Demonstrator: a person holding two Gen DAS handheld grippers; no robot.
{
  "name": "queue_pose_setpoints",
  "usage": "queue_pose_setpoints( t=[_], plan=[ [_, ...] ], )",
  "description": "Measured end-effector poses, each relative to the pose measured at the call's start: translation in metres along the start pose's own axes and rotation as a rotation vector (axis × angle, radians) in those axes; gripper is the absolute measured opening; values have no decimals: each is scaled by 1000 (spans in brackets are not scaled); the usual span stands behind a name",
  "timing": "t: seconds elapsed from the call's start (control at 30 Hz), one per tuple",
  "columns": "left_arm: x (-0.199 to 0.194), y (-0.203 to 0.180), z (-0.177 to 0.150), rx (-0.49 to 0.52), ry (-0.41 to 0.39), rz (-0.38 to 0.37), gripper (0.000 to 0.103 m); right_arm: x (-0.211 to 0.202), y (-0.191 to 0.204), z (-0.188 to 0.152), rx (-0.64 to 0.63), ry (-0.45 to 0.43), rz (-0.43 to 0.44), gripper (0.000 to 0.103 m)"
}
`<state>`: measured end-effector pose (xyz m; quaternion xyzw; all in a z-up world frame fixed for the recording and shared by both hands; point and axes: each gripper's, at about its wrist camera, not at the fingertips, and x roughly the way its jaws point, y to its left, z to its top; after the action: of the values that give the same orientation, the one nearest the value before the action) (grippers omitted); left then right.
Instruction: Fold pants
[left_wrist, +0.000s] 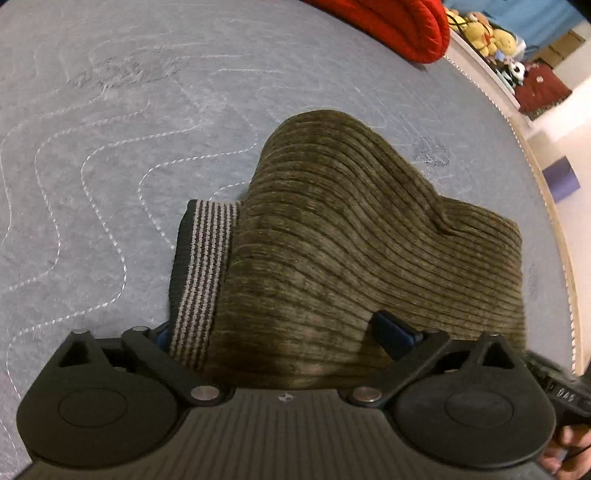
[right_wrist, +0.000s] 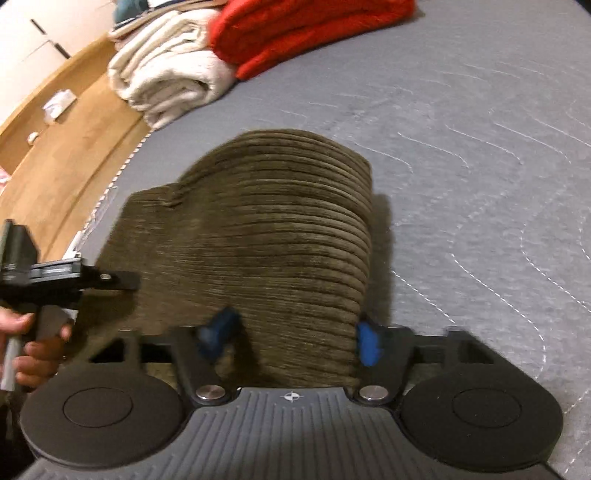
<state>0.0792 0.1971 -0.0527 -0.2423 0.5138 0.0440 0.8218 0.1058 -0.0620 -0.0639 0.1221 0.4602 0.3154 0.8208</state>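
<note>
Pants (left_wrist: 332, 236) of olive-brown corduroy are lying partly folded on the grey quilted mattress (left_wrist: 110, 155), draping up toward both cameras. At the far left of the left wrist view, the striped elastic waistband (left_wrist: 203, 273) is showing beside the corduroy, its lower end reaching the left finger (left_wrist: 164, 334). The left tongs (left_wrist: 280, 339) are spread wide with the cloth bunching between them; whether they are pinching it is hard to tell, since the left fingertip is mostly hidden. Moving right, the right tongs (right_wrist: 291, 338) are bracketing a raised fold of the pants (right_wrist: 280, 240), blue pads (right_wrist: 367, 343) sitting at either side of the fabric and probably pressing on it, though blur is softening the contact. Beyond, a cream blanket (right_wrist: 166, 77) and a red blanket (right_wrist: 295, 33) are lying stacked near the mattress edge.
</note>
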Motion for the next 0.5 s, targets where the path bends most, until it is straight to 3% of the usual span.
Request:
queue_pose_setpoints(
  t=[0.07, 0.13, 0.23, 0.5],
  plan=[
    [-3, -10, 0, 17, -16, 11, 91, -9, 2, 3, -8, -33, 5, 26],
    [-10, -19, 0, 52, -41, 6, 75, -22, 1, 11, 11, -72, 26, 18],
    [-21, -36, -5, 67, -65, -77, 56, -47, -2, 19, 8, -130, 36, 17],
    [-4, -115, -20, 174, -98, -209, 48, -122, -40, 33, -20, -296, -85, 16]
  ],
)
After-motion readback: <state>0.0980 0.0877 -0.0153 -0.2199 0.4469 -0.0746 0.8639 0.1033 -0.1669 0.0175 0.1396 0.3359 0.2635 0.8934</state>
